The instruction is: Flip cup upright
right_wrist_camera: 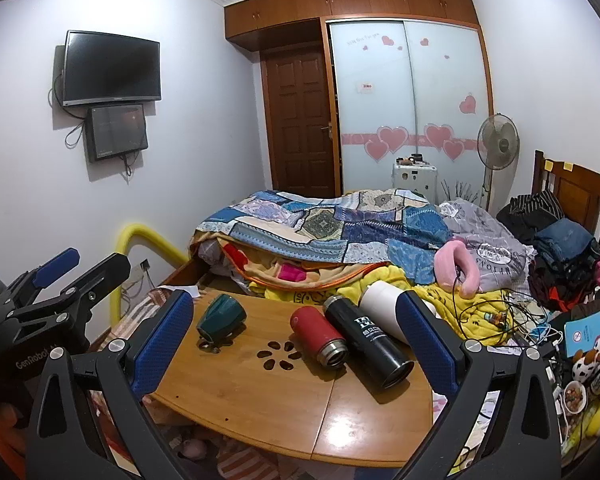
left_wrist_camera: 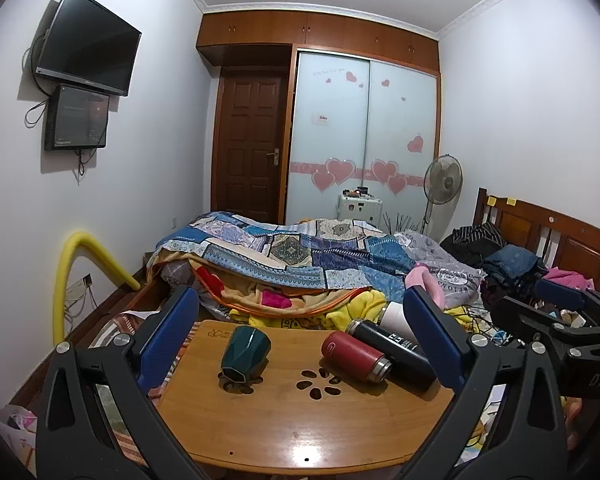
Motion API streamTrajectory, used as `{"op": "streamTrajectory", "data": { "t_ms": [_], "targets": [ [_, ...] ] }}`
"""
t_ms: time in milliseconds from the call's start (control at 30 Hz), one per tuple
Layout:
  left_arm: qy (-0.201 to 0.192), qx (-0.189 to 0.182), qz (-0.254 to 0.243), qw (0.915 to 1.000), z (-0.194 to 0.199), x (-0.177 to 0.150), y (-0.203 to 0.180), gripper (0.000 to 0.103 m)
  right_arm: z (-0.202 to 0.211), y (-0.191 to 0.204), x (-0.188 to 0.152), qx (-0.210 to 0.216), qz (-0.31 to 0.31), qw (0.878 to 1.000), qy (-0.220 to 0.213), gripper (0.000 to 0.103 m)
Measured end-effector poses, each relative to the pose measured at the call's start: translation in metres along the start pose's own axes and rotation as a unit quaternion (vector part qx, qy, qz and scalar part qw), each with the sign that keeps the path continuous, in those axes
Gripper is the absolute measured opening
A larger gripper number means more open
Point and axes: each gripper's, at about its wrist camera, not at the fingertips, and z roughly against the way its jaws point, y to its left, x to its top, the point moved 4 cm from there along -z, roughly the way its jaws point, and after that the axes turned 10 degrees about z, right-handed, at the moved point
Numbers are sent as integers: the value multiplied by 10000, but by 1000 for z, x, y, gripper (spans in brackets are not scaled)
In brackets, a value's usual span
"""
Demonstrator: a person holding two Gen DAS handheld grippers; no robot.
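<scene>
With both the left gripper [left_wrist_camera: 300,340] and right gripper [right_wrist_camera: 296,340] spread wide and empty above the near table [left_wrist_camera: 300,420] edge, the approach step begins: the green cup [left_wrist_camera: 245,354] lies tipped at far left, needing a reach to its side.

"GenRobot" on left claw [right_wrist_camera: 56,268], "DAS" on right claw [left_wrist_camera: 560,300]

Near half of tabletop [left_wrist_camera: 292,420] bare, open approach to green cup [left_wrist_camera: 245,354]; red flask [left_wrist_camera: 354,354] and black flask [left_wrist_camera: 392,354] crowd its right.
</scene>
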Motion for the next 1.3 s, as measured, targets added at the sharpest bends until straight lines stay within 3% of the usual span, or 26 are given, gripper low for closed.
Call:
{"op": "streamTrajectory", "data": {
  "t_ms": [167, 400, 667, 833, 1000, 1300],
  "targets": [
    [91, 69, -28, 9999, -21, -4, 5, 103, -11, -5, -2, 4, -46, 9999, 90, 101],
    [182, 574, -358, 9975, -62, -15, 28, 103, -35, -16, -10, -20, -68, 9995, 313, 101],
    [1162, 674, -464, 9898, -137, -49, 68, 103, -79, -25, -28, 35, -148, 9971, 745, 101],
    [2020, 672, -252, 9767, -196, -84, 101, 103, -109, -27, -44, 43, -125, 9933, 1146, 101],
    [2780, 635, -18, 9585, -253, -117, 125, 103, -135, -26, -57, 13, -2, 9888, 1490, 101],
    [3605, 226, 159, 9324, -304, -143, 130, 103, -155, -23, -70, 105, 67, 9840, 1779, 101]
  ]
}}
